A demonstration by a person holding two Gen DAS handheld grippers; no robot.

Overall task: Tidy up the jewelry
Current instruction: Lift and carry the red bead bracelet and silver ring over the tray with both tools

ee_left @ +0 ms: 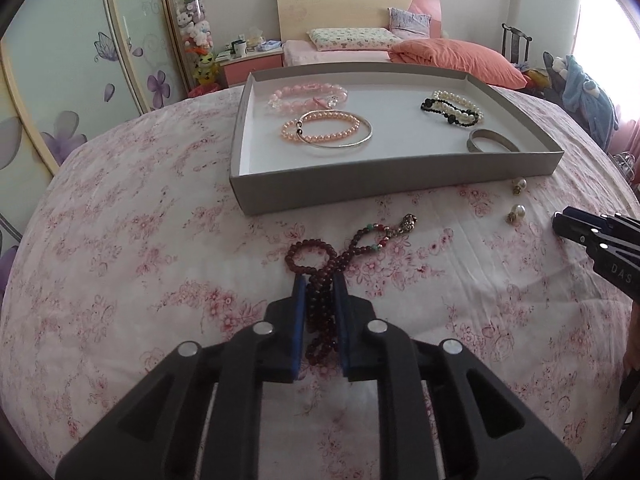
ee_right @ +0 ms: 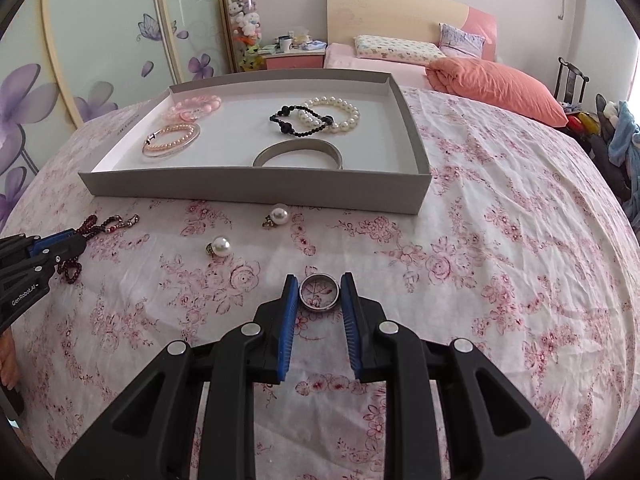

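The left tongs (ee_left: 320, 292) pinch the dark red bead strand (ee_left: 320, 264) just short of the grey tray (ee_left: 400, 184), ready to carry it in. The right tongs (ee_right: 320, 294), nearly closed, clasp a silver ring (ee_right: 320, 293) before the tray.

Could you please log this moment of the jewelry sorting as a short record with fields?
surface: floral cloth
tray: grey box tray open, on the cloth
in tray: pink bead bracelets, thin silver bangle, white pearl bracelet, black bead bracelet, wide metal bangle
outside tray: two pearl earrings, dark red bead strand, silver ring
left gripper: shut on dark red bead strand
right gripper: shut on silver ring
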